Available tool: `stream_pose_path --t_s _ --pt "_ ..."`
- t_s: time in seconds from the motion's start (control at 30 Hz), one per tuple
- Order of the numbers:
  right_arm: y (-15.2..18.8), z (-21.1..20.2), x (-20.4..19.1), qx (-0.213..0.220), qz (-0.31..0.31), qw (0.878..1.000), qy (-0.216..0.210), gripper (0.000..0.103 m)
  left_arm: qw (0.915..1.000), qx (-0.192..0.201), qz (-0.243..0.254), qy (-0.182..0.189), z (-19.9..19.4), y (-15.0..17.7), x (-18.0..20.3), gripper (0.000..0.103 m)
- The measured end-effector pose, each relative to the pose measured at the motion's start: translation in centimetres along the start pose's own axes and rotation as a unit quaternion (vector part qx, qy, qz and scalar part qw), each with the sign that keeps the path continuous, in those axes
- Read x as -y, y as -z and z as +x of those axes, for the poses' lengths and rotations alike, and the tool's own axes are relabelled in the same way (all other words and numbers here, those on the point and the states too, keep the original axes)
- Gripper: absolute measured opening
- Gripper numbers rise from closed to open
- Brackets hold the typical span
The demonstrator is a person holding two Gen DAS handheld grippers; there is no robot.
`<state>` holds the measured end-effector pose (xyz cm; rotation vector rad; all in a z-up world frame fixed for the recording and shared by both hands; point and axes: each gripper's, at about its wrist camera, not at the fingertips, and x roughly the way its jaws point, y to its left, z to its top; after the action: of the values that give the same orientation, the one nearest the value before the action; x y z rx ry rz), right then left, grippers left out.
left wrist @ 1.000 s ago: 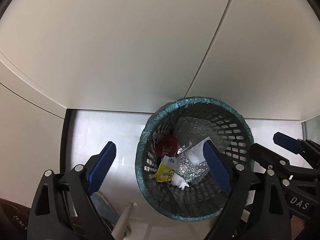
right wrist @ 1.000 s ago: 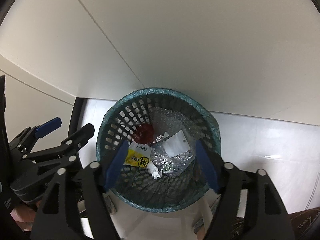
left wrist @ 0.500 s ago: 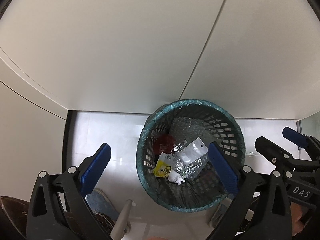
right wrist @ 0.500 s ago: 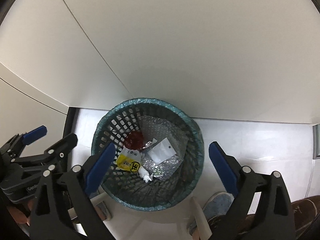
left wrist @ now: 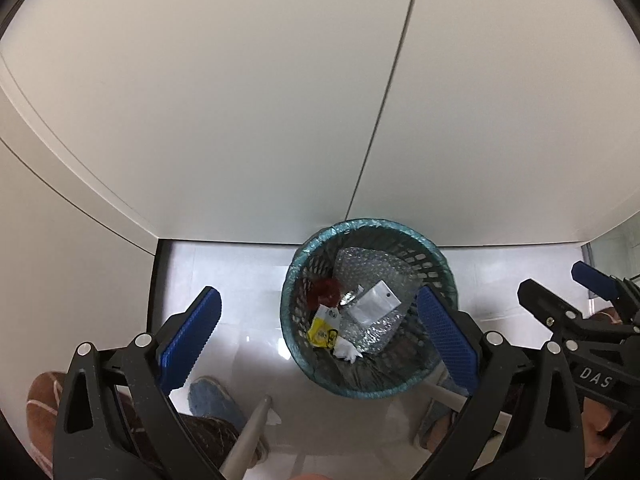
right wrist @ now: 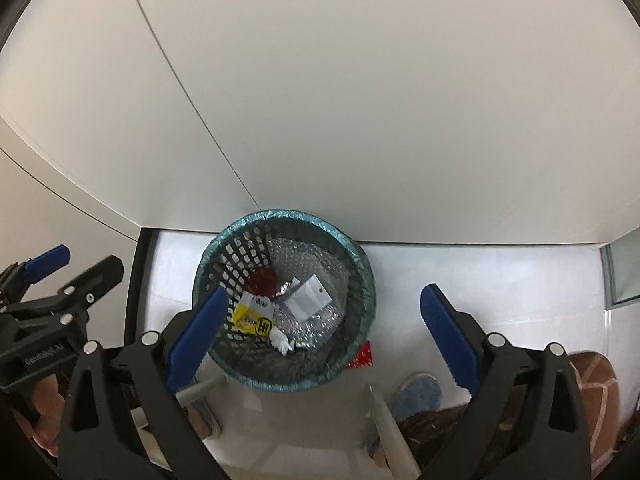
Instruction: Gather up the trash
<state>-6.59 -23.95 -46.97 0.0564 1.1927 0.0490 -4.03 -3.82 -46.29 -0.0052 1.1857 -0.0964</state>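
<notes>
- Left tongs (left wrist: 316,334): spread wide, nothing between, having just been opening.
- Right tongs (right wrist: 324,332): likewise spread, empty.
- Mesh bin (right wrist: 362,280): holds wrappers (right wrist: 254,316), on floor (right wrist: 500,280).

The right gripper (right wrist: 324,320) is hanging wide open above the trash basket (right wrist: 362,264), holding nothing. A yellow wrapper (right wrist: 253,319) is lying inside the basket. A red packet (right wrist: 361,358) is lying just beside the basket.

Both hand-held grippers, left (left wrist: 316,336) and right (right wrist: 324,332), have risen above the bin (right wrist: 362,280), jaws opening wider.
</notes>
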Motion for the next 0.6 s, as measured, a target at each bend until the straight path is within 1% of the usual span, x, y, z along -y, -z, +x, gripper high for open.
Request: stream_pose_path --t_s 0.13,0.33,0.5,0.6 --pt "0.6 -2.5 -0.2 0.002 0.001 1.000 0.003 0.093 0.9999 0.002 0.011 -0.001 -2.2 0.5 0.5 0.096" --pt "0.8 -5.1 0.2 0.013 0.009 1.000 0.000 0.093 0.9997 0.015 0.021 -0.003 -4.8 0.7 1.0 0.096" --pt "0.7 -5.9 0.2 0.019 0.008 1.000 0.005 0.093 0.9995 0.017 0.027 -0.003 -5.5 0.6 1.4 0.096" --pt "0.5 -5.9 0.2 0.020 0.007 1.000 0.005 0.093 0.9996 0.012 0.026 0.000 -5.4 0.5 1.3 0.096"
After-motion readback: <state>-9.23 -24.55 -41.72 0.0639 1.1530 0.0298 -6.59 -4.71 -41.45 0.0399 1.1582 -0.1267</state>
